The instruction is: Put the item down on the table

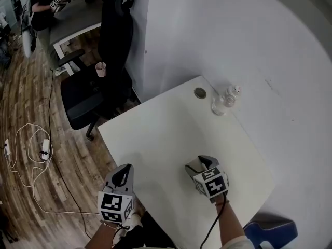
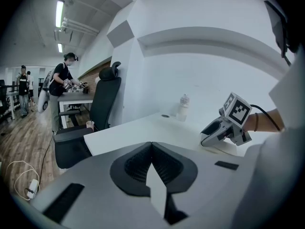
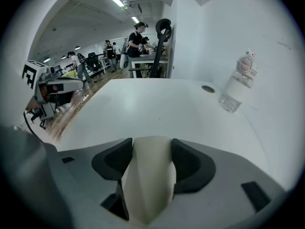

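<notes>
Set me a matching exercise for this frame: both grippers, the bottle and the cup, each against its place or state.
Things:
1. left gripper
2. right gripper
3. bottle
4. cup

Places or states:
A. on the chair
B. jaws together, nothing held
C. at the far corner of the table
D. shut on a cream item

Pairs: 1-B, 2-D, 3-C, 4-A

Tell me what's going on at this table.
A person holds a gripper in each hand at a white table. The right gripper is shut on a cream-coloured item and sits low over the near part of the table; the item is not yet released. The left gripper is shut and empty, by the table's near left edge. A clear bottle stands at the far corner, away from both grippers.
</notes>
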Demonstrator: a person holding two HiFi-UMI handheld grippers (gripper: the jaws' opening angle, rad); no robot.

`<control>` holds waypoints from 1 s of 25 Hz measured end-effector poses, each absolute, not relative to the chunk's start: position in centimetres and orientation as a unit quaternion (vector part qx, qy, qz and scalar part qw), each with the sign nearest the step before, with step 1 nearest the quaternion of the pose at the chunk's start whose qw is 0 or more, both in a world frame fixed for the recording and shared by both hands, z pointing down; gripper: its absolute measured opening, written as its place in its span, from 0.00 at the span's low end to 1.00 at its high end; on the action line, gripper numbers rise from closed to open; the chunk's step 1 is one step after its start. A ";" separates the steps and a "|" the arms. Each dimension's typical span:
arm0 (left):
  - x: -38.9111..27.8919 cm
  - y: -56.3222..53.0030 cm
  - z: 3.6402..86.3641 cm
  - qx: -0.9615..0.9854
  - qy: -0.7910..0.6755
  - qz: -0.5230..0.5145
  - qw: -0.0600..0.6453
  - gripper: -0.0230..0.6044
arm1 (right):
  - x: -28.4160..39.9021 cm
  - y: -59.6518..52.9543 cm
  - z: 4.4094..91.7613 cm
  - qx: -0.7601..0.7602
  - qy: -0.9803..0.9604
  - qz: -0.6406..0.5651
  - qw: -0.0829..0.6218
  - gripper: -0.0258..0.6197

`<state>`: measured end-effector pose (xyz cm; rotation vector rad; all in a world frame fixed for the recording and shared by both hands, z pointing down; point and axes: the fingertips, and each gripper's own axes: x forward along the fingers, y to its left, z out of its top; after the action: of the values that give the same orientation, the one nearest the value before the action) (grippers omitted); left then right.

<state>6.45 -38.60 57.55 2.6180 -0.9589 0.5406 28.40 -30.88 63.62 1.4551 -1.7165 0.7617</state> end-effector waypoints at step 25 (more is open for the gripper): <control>6.2 -38.0 58.5 0.909 -0.331 0.207 0.149 0.06 | 27.7 -31.1 64.9 0.546 -0.678 0.307 0.385 0.48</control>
<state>6.22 -38.05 58.48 2.6119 -0.9514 0.5941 27.73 -31.07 64.91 1.3900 -1.7285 0.7812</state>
